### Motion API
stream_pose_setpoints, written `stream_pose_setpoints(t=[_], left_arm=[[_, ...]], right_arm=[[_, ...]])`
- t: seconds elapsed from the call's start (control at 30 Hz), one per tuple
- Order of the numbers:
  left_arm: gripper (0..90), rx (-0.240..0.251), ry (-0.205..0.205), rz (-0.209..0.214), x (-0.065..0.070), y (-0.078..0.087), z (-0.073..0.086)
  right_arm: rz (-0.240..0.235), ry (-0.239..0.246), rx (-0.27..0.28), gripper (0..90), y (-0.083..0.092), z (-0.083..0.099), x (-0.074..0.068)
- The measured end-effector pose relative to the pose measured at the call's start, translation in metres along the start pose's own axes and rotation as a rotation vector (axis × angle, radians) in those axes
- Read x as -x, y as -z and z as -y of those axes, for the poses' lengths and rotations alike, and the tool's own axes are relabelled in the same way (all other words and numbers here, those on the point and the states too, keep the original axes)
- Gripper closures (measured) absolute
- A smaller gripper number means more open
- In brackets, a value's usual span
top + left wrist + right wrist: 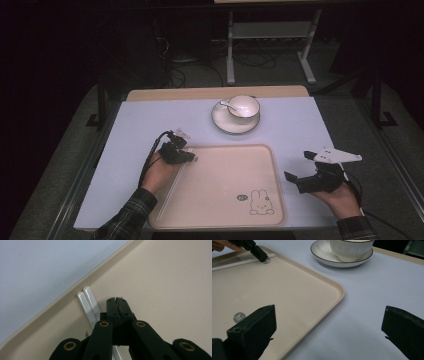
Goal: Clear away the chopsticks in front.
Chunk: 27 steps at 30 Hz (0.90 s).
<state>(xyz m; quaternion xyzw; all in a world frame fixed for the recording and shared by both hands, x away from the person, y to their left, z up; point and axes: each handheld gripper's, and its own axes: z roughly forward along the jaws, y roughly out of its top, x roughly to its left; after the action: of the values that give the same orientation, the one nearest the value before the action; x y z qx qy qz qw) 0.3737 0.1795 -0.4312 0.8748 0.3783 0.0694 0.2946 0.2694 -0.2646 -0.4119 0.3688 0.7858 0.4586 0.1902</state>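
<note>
Left gripper (117, 301) sits jaws fully closed, empty, just right of the chopsticks (87, 303). The pair lies flat along the tray (260, 150) left rim, at 9 o'clock on the tray. To lift them I'd open first, straddle both sticks mid-length, then pinch square. Right gripper (329, 335) is spread wide, idle over the tray's 3 o'clock edge; bowl (244, 106) at 12.

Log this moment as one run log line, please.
left gripper shut, empty, beside chopsticks in tray | right gripper open, over table | bowl on saucer
</note>
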Motion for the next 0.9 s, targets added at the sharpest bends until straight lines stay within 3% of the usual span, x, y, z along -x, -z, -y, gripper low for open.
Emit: stream_pose_setpoints(t=[0.17,0.27,0.3,0.4,0.47,0.7,0.9], left_arm=[[89.7,0.001,0.023,-0.002,-0.006,0.01,0.011],[89.6,0.021,0.023,0.03,0.002,0.019,0.017],[89.6,0.006,-0.01,0.042,0.013,0.023,0.024],[88.9,-0.001,-0.018,0.053,0.021,0.026,0.033],[88.8,-0.009,-0.025,0.033,0.024,0.03,0.041],[88.9,-0.01,0.02,-0.004,0.012,0.045,0.064],[89.0,-0.006,0.03,-0.002,0.01,0.048,0.068]], right_arm=[[-0.002,0.002,-0.002,0.0,0.0,0.0,0.0],[0.0,0.0,0.001,0.0,0.001,0.0,0.0],[0.0,0.0,0.001,0.0,0.001,0.0,0.0],[0.002,-0.002,0.001,0.0,0.001,0.0,0.001],[0.001,-0.002,0.001,0.0,0.001,0.0,0.0],[-0.001,0.006,-0.004,0.0,0.0,-0.001,-0.002],[0.0,0.003,-0.006,0.0,-0.001,-0.001,-0.002]])
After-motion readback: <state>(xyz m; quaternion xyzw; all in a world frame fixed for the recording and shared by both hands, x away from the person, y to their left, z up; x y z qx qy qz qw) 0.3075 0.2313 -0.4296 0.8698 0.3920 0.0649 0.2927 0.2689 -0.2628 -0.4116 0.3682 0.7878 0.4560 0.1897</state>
